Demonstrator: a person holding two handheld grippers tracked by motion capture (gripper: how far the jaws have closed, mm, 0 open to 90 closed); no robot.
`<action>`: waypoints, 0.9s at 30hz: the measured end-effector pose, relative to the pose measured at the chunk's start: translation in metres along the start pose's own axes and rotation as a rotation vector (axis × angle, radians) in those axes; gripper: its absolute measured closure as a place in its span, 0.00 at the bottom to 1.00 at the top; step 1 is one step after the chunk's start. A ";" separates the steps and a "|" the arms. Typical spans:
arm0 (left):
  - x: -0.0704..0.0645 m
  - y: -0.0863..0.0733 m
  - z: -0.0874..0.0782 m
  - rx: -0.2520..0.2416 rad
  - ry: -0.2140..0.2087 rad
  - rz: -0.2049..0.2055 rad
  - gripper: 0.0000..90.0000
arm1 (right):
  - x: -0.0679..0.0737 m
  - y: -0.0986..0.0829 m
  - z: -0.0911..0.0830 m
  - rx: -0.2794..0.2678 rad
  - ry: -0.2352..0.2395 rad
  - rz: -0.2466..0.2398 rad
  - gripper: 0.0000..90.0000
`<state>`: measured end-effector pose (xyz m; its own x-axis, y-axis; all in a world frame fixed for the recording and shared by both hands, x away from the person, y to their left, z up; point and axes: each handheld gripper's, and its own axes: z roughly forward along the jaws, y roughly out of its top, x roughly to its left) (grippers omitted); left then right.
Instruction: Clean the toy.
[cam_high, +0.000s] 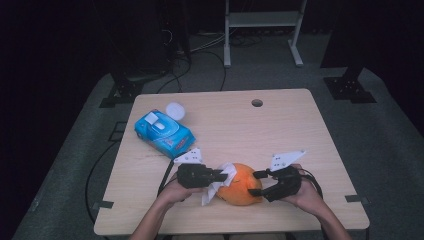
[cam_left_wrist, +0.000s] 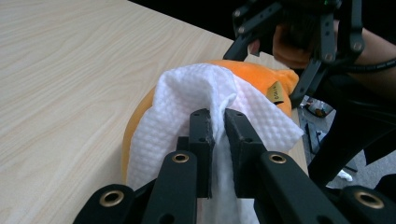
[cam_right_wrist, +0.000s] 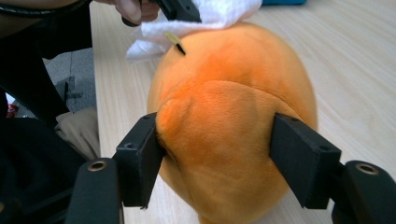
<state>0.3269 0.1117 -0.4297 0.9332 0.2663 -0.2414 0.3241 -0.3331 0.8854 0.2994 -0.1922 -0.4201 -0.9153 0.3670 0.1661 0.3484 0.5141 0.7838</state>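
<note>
- Left claw (cam_left_wrist: 215, 116): jaws nearly together, clamped on a bunched fold of white wipe (cam_left_wrist: 196, 93); pinch sits right at the tips.
- Wipe draped over top and near side of orange plush toy (cam_left_wrist: 280, 79), touching it; loose tail hangs down between the jaws toward the camera.
- High view: left claw (cam_high: 223, 175) pointing right, wipe (cam_high: 218, 183) pressed against left side of plush (cam_high: 240, 189), lower corner trailing onto desk (cam_high: 230, 125).
- Right claw (cam_right_wrist: 217, 149): jaws apart, one on each flank of the plush (cam_right_wrist: 224, 107), both pads pressed into the fabric; clamped on the toy, not closed through it.
- High view: right claw (cam_high: 259, 183) coming in from the right, gripping right end of plush.
- Plush sits between both claws, near front edge of desk, roughly centred.
- Small yellow tag on the plush, just beside the wipe edge in both claw views.
- Further out: blue wipes pack (cam_high: 164, 131) at left rear of desk, flap open, well apart from plush.
- White round lid (cam_high: 176, 110) just behind the pack.
- Round hole (cam_high: 257, 103) near far edge of desk.
</note>
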 end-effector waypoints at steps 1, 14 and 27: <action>0.000 0.000 0.000 -0.002 0.001 -0.003 0.90 | 0.001 0.001 0.002 0.004 -0.006 -0.002 0.40; 0.001 0.008 -0.008 -0.040 0.035 -0.002 0.91 | 0.005 0.018 0.003 -0.074 -0.197 -0.143 0.72; -0.005 0.008 -0.001 -0.032 0.010 0.002 0.91 | -0.005 0.006 0.007 -0.063 -0.103 0.018 0.54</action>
<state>0.3248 0.1088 -0.4208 0.9321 0.2750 -0.2358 0.3171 -0.3050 0.8980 0.3074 -0.1856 -0.4200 -0.8824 0.4548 0.1204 0.3477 0.4579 0.8182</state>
